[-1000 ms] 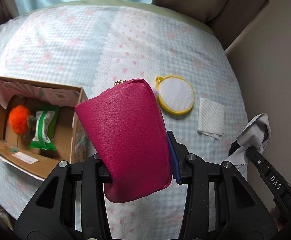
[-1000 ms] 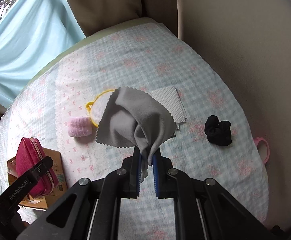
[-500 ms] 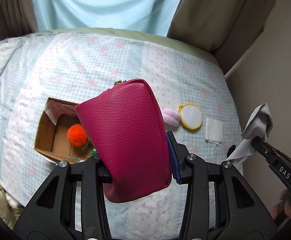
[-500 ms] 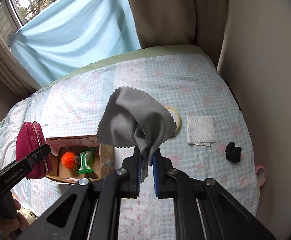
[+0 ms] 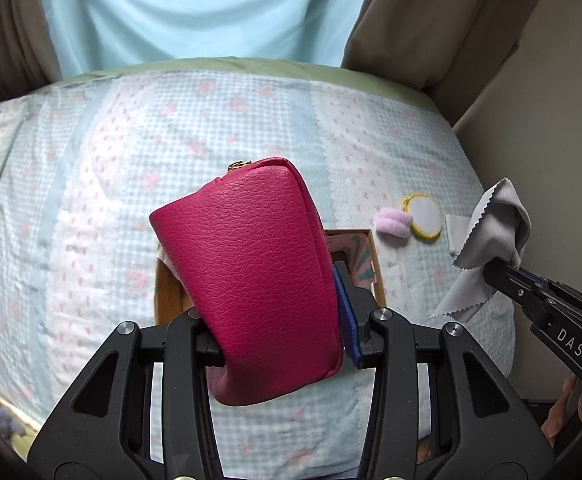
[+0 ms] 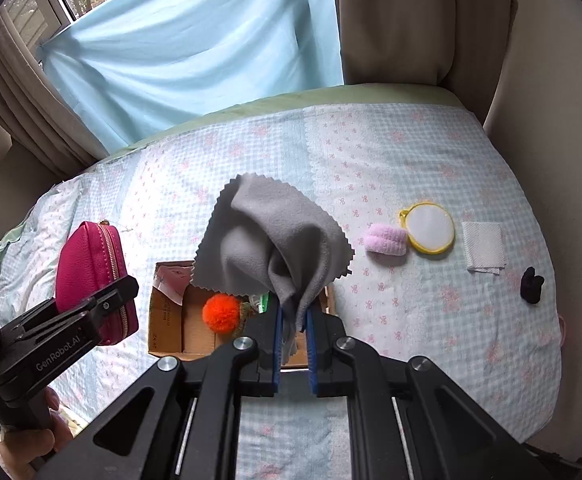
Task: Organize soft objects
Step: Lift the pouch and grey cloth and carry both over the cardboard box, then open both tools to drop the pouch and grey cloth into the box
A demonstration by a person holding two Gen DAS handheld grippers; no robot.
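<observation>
My left gripper (image 5: 279, 344) was clamped on the pink pouch (image 5: 251, 280), held up above the cardboard box (image 6: 171, 320), while my right gripper (image 6: 293, 340) pinched the grey cloth (image 6: 271, 236) over it. To do this well, I judged I should lower each into the box's free space beside the orange pompom (image 6: 221, 314) before letting go, one at a time.

Box (image 6: 167, 320), puff (image 6: 431, 227) on bed (image 6: 411, 160)

Magenta pouch (image 5: 251, 288), grey cloth (image 6: 275, 240), orange pompom (image 6: 221, 313), pale-blue gingham bedspread (image 6: 411, 152).
</observation>
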